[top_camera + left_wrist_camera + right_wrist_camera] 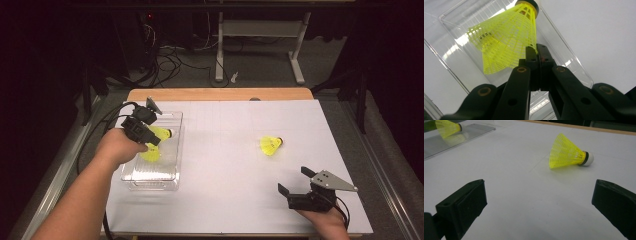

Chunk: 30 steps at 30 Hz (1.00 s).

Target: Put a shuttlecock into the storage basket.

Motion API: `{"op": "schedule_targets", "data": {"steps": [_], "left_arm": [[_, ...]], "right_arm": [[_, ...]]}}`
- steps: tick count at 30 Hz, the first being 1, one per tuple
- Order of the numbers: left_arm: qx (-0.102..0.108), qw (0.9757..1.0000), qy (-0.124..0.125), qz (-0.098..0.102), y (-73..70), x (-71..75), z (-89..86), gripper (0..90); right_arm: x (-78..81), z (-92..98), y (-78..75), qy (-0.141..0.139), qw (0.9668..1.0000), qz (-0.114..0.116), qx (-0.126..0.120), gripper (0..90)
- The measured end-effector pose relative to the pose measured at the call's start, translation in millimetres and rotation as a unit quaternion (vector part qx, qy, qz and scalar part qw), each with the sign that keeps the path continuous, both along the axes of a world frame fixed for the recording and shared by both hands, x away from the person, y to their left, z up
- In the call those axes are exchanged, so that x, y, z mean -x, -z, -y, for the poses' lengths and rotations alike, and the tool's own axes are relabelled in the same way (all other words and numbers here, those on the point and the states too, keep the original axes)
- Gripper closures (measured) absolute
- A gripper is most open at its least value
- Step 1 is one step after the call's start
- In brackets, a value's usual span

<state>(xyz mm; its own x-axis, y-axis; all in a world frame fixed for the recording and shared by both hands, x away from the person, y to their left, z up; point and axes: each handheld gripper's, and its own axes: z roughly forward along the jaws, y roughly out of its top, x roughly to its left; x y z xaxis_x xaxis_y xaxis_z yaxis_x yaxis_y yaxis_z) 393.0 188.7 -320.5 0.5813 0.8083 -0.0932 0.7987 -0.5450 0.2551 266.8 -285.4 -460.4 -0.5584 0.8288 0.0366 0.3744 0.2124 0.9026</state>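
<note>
We read the job as gathering the yellow shuttlecocks into the clear plastic tray [172,131] at the left of the white table [235,165], and we judge it a good way along but not finished. In the high view one shuttlecock [150,154] already seems to lie inside the tray, below our left gripper [153,141], though the hand hides part of it. That gripper hangs over the tray with its jaws pressed together on the rim of a second shuttlecock's [505,42] mesh skirt; the left gripper view shows the skirt edge pinched between the black jaws, the cork end pointing away and the tray floor behind it. We cannot tell whether this one touches the tray yet or hangs just above it, so for us it counts as carried, not placed: the release is left. The last shuttlecock [271,145] lies on its side on the bare table, well apart from the tray, cork end towards the right. Our right gripper [295,181] rests near the table's near edge with its jaws spread wide and nothing between them, facing that shuttlecock without touching it; picking it up and carrying it across remains
</note>
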Motion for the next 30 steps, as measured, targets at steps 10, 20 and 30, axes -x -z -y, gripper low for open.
{"op": "schedule_targets", "data": {"steps": [10,20,30], "left_arm": [[-0.003,0.9999,-0.016,0.000,3.5,-8.0,0.7,89.1],[-0.004,0.9997,-0.024,-0.005,8.7,-17.1,2.1,89.1],[-0.010,0.9992,-0.037,-0.009,15.5,-28.4,4.0,89.1]], "right_arm": [[0.4,0.7,-0.1,-0.001,1.0000,0.000,0.000,0.4],[0.5,-0.1,0.0,-0.001,1.0000,-0.001,0.000,0.4],[0.1,0.6,0.0,-0.002,1.0000,0.000,0.001,0.5]]}}
